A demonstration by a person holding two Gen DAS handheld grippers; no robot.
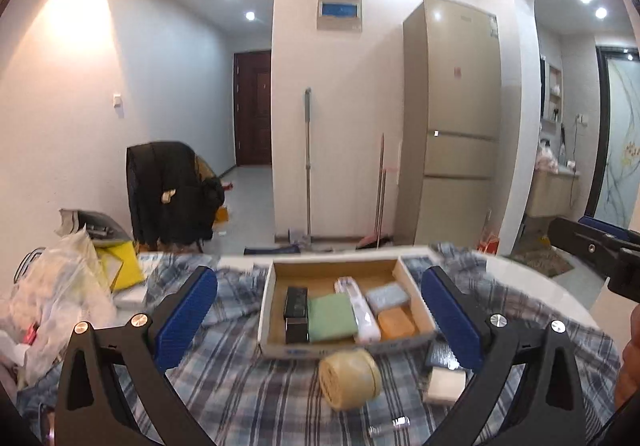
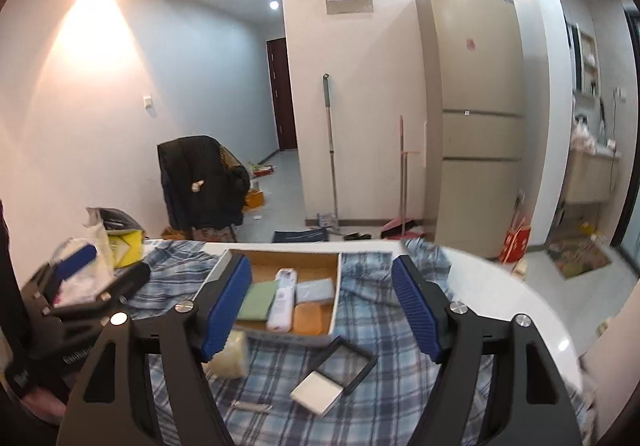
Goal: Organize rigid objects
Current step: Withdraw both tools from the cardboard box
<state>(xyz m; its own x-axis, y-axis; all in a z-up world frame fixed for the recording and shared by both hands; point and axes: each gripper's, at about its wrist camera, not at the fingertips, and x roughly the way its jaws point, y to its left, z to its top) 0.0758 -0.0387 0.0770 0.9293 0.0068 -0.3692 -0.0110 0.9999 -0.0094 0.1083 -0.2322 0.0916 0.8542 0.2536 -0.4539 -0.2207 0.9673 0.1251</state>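
You held the left claw (image 1: pixel 320 322) and right claw (image 2: pixel 322 310) apart, both empty. The pale yellow ribbed cylindrical jar (image 1: pixel 349 378) lay on its side just before the shallow cardboard tray (image 1: pixel 280 270); probably light, stiff, rolls. Grip across its sides.

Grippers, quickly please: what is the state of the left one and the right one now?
Left gripper: open, nothing between its fingers.
Right gripper: open, holding nothing.
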